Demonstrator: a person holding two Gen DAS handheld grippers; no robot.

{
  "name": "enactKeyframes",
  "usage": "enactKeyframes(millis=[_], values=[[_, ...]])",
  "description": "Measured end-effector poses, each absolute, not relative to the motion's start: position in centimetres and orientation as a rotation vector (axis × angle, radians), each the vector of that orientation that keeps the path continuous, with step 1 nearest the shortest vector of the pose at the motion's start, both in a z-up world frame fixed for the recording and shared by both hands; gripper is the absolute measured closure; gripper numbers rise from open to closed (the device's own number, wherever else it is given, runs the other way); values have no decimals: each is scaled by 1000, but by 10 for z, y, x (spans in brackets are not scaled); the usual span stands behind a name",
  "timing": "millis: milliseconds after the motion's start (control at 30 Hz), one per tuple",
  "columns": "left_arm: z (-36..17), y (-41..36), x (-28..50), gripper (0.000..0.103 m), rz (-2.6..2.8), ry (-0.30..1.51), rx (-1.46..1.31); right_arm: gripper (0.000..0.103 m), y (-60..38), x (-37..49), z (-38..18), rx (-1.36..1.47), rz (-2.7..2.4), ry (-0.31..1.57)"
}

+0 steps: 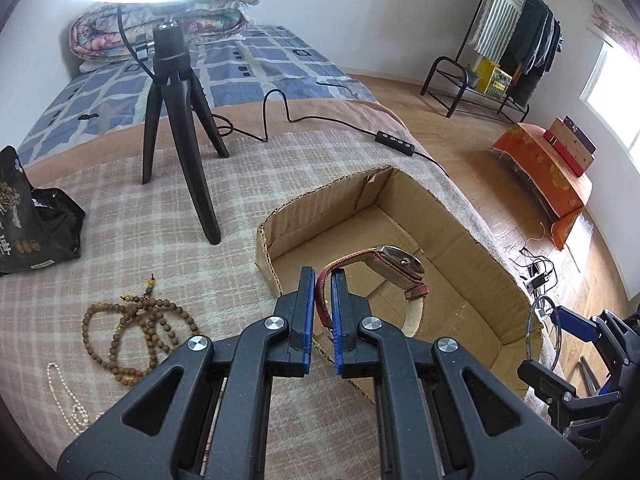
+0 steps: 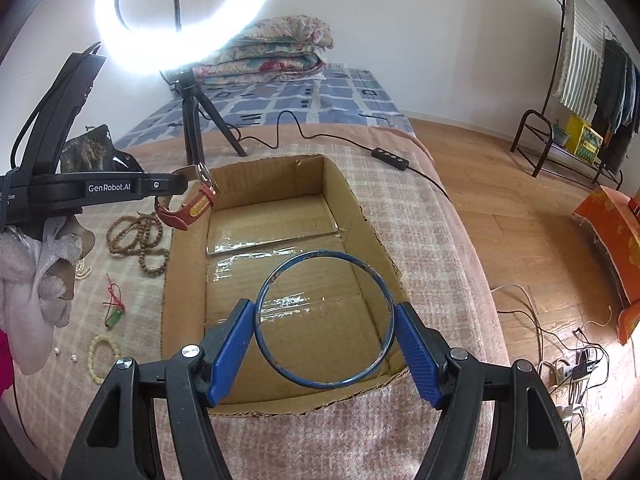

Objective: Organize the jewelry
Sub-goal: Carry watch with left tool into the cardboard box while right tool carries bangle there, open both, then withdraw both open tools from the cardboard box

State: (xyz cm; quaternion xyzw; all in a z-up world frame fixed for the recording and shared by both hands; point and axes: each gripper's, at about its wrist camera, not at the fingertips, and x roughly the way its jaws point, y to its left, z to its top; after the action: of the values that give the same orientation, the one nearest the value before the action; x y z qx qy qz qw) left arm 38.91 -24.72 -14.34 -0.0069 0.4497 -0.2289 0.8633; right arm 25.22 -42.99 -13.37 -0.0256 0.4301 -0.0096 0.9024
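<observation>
The left gripper [image 1: 323,276] was clamped nearly closed on the red strap of a wristwatch [image 1: 394,266], holding it level above the near-left corner of the open cardboard box [image 1: 472,240]. The right gripper [image 2: 325,316] was spread wide, gripping a blue bangle [image 2: 325,320] by its outer edges, over the box's near end. Wooden prayer beads [image 1: 140,324] lay on the checked blanket [image 1: 120,208].

A lit ring light [image 2: 188,12] on a black tripod [image 1: 176,128] stands on a bed [image 2: 320,96] with a blue checked sheet and folded quilts [image 2: 276,48] against a white wall [image 2: 420,32]. Across the wooden floor [image 2: 500,216], a clothes rack [image 2: 592,80] holds hanging garments; an orange-covered bench [image 1: 548,172] sits beside a bright window [image 1: 616,92]
</observation>
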Motion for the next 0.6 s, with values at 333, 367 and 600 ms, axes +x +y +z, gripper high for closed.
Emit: enactKeyframes(millis=[333,367,600], values=[[-154,-254,399,84,-484,978,-46,27,-429,257,-143,-60,-12,905],[-154,-254,399,78,-486,977,-50,25,-428,257,-143,-64,-14,903],[-141,-248,392,57,-473,926,-45,18,-425,252,-139,-56,-11,882]])
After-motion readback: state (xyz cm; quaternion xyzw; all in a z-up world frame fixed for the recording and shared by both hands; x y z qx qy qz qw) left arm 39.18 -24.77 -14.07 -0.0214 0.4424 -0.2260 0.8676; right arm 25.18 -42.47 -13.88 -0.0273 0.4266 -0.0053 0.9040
